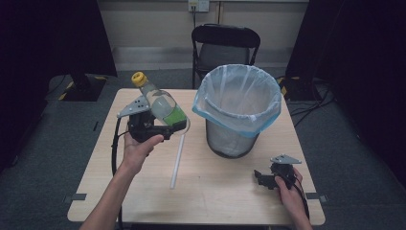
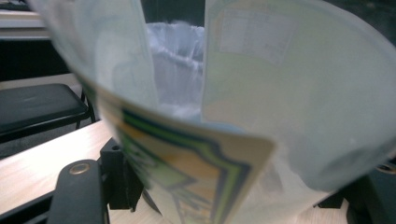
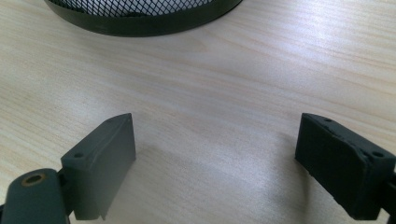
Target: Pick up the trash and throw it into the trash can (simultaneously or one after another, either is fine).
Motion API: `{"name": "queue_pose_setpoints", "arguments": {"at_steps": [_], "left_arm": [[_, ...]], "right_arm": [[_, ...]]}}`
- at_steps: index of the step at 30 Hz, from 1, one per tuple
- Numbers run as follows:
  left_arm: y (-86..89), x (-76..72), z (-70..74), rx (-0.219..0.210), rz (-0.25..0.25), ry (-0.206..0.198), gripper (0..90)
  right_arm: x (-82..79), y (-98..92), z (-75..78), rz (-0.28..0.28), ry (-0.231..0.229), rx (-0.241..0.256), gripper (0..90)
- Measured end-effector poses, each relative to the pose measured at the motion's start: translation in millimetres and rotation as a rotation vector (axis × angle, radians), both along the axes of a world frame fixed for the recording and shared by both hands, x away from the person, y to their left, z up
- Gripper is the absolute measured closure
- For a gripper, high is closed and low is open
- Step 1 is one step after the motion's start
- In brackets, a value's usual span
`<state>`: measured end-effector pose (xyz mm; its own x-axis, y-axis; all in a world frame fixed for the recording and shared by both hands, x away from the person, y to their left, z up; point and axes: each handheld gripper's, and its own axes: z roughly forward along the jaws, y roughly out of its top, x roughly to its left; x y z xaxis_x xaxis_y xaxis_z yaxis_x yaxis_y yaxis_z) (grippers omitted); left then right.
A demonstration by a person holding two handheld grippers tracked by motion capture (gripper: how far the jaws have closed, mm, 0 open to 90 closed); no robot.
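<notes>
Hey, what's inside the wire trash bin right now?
The bin holds a clear plastic liner folded over its rim. Through the opening only liner shows; the bottom is hidden by the bag's folds.

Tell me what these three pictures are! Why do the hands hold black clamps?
A person sits at a table with a squeeze tool, called a gripper, in each hand. One camera looks down from above. Two tiny cameras ride on the grippers.

The left gripper is shut on a clear bottle with a yellow cap, lifted beside the bin. Its camera sees the bottle very close. The right gripper is open and holds nothing; its camera sees its jaws above the wood. A white stick lies on the table.
</notes>
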<state>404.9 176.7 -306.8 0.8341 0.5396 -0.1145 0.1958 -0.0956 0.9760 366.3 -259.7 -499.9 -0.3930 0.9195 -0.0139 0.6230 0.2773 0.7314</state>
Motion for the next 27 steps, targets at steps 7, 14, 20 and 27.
{"name": "queue_pose_setpoints", "arguments": {"at_steps": [7, 14, 20, 27], "left_arm": [[-8.0, 8.5, 17.3, -0.009, -0.008, -0.014, 28.1], [-16.0, 16.2, 38.1, -0.023, -0.023, -0.027, 28.1], [-21.5, 20.3, 51.4, -0.025, -0.028, -0.049, 28.1], [-31.7, 33.4, 65.6, -0.030, -0.032, -0.056, 28.1]], "right_arm": [[0.0, 0.0, 0.0, 0.000, 0.000, 0.000, 11.2], [0.0, 0.0, 0.0, 0.000, 0.000, 0.000, 11.2], [0.0, 0.0, 0.0, 0.000, 0.000, 0.000, 11.2], [0.0, 0.0, 0.0, 0.000, 0.000, 0.000, 11.2]]}}
